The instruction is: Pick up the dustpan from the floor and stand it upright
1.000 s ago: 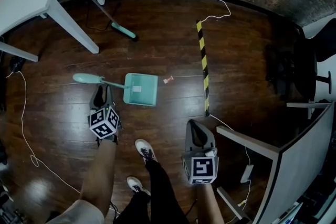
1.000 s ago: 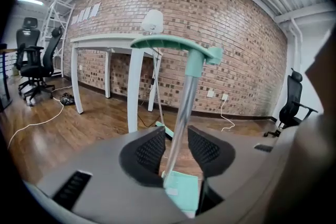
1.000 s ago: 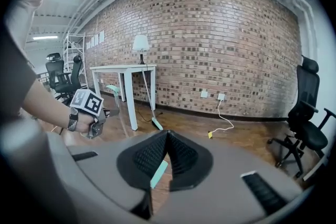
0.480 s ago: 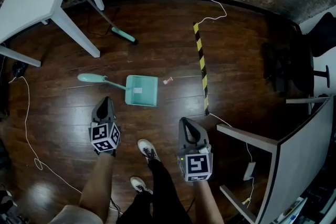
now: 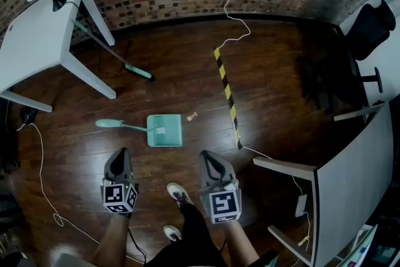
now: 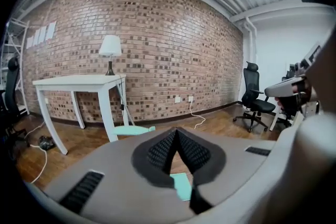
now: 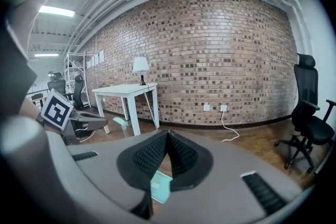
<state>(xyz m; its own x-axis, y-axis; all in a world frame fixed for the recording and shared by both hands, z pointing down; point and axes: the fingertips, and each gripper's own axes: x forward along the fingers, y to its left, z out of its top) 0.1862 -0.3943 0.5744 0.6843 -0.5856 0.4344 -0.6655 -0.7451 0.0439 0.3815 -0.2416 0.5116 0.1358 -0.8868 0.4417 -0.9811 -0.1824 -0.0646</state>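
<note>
The mint-green dustpan (image 5: 164, 130) lies flat on the dark wood floor, its handle (image 5: 112, 124) pointing left. My left gripper (image 5: 120, 153) hangs above the floor on my side of the handle, shut and holding nothing. My right gripper (image 5: 207, 156) is beside it, below the pan's right corner, also shut and holding nothing. In the left gripper view the closed jaws (image 6: 176, 132) hide most of the dustpan (image 6: 181, 186). In the right gripper view a corner of the dustpan (image 7: 160, 186) shows under the closed jaws (image 7: 168, 134).
A teal broom (image 5: 134, 70) leans on the white table (image 5: 37, 28) at the back left. A scrap of litter (image 5: 192, 116) lies right of the pan. A yellow-black tape strip (image 5: 226, 94), white cables, a desk (image 5: 350, 178) and a chair (image 5: 369, 28) are to the right. My shoes (image 5: 178, 194) stand between the grippers.
The left gripper was open at the dustpan handle, then closed on nothing and drew back toward me. The right gripper also rose. The dustpan stayed on the floor.
</note>
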